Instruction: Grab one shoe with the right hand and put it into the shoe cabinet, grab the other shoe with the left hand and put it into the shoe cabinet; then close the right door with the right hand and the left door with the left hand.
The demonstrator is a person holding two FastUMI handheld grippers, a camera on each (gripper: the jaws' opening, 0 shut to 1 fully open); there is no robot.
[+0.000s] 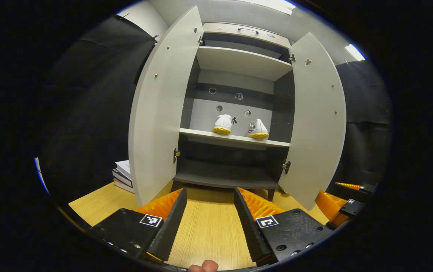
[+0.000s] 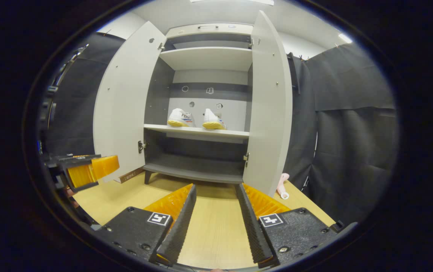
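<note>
Two white shoes with yellow soles stand side by side on the middle shelf of the shoe cabinet (image 1: 235,140), heels toward me: the left shoe (image 1: 223,124) (image 2: 180,118) and the right shoe (image 1: 258,129) (image 2: 213,119). Both cabinet doors hang wide open, the left door (image 1: 160,105) (image 2: 124,98) and the right door (image 1: 320,121) (image 2: 269,102). My left gripper (image 1: 209,198) is open and holds nothing, low over the wooden table before the cabinet. My right gripper (image 2: 215,194) is open and bare too. The right gripper (image 1: 343,202) also sits at the left gripper view's lower right edge.
A stack of books (image 1: 122,174) lies on the wooden table (image 1: 209,230) behind the left door. A small pink object (image 2: 283,186) rests on the table beside the right door. Black cloth walls close in both sides.
</note>
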